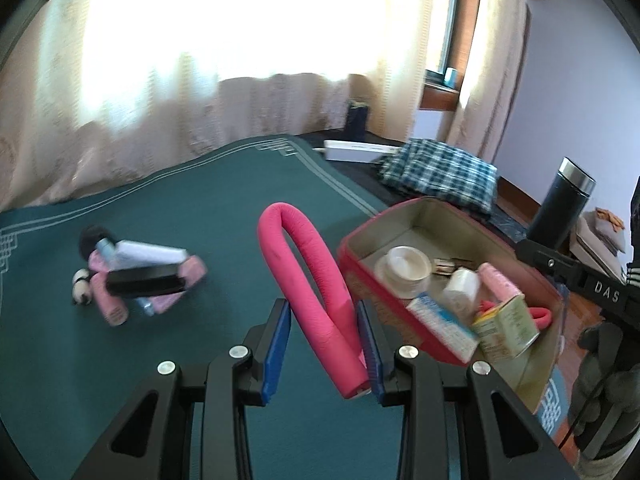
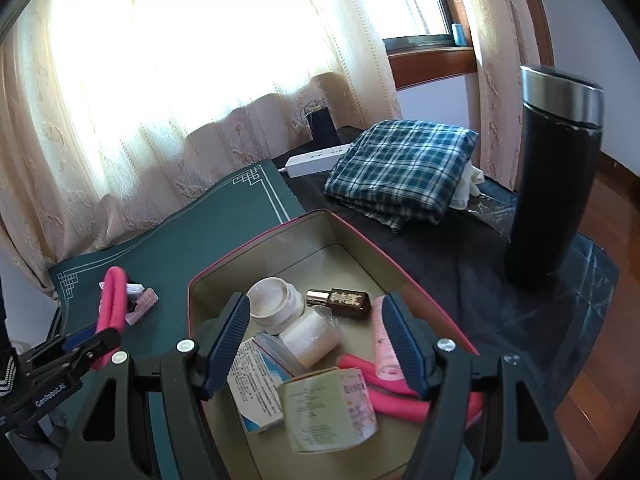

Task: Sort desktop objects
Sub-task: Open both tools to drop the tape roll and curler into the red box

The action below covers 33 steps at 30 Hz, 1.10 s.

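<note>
Left claw (image 1: 324,320) pinches a looped pink foam tube (image 1: 308,280) beside the red-rimmed open box (image 2: 280,232); right claw (image 2: 314,340), spread and empty, hovers over that box.

The left wrist camera rides close above the green mat (image 1: 224,184), tilted down along its fingers (image 1: 276,336) toward the curtained window. The right wrist camera hangs nearer, directly over the red box (image 2: 256,236), facing the same way. Both views share the box, mat, plaid cloth (image 1: 440,172) and black flask (image 2: 556,184).
</note>
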{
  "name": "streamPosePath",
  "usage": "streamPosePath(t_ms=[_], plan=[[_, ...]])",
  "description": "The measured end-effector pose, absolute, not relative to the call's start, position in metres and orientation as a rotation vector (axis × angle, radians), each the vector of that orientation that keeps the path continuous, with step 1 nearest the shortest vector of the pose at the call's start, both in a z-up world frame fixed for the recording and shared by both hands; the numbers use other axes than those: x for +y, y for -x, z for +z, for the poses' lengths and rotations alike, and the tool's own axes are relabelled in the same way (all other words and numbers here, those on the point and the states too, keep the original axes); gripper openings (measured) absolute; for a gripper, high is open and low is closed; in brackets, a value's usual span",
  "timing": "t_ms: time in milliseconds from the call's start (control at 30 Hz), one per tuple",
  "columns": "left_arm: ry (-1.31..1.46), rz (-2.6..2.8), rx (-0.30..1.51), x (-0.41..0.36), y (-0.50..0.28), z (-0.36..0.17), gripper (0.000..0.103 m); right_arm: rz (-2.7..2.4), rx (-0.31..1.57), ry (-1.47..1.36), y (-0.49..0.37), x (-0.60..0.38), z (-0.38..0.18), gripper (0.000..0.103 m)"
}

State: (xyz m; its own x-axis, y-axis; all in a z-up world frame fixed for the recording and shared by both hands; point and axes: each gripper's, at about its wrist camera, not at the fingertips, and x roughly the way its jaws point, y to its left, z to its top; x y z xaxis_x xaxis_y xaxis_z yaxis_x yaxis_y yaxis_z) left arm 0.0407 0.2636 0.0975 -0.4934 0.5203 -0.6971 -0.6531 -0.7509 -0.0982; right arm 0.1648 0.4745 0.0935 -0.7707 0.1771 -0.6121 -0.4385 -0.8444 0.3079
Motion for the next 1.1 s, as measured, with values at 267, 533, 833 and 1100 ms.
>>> streamPosePath(t_ms=[267, 533, 833, 1100], plan=[[0.93, 2.138, 0.289, 0.322, -0.059, 0.102, 0.036, 2.612, 0.622, 0.791, -0.187, 0.481, 0.1, 0.073], [0.907, 2.058, 0.307, 0.354, -0.073, 0.1, 0.041, 2.606, 0.635, 0.766, -0.197, 0.487, 0.105, 0.074], [0.949, 2.088, 0.274, 0.341, -0.062, 0.095, 0.044, 2.616, 0.644, 0.77, -0.193, 0.481, 0.105, 0.074], [0.969, 2.142, 0.23, 0.315, -0.049, 0.094, 0.044, 2.653, 0.623, 0.787, -0.184, 0.463, 0.106, 0.074]])
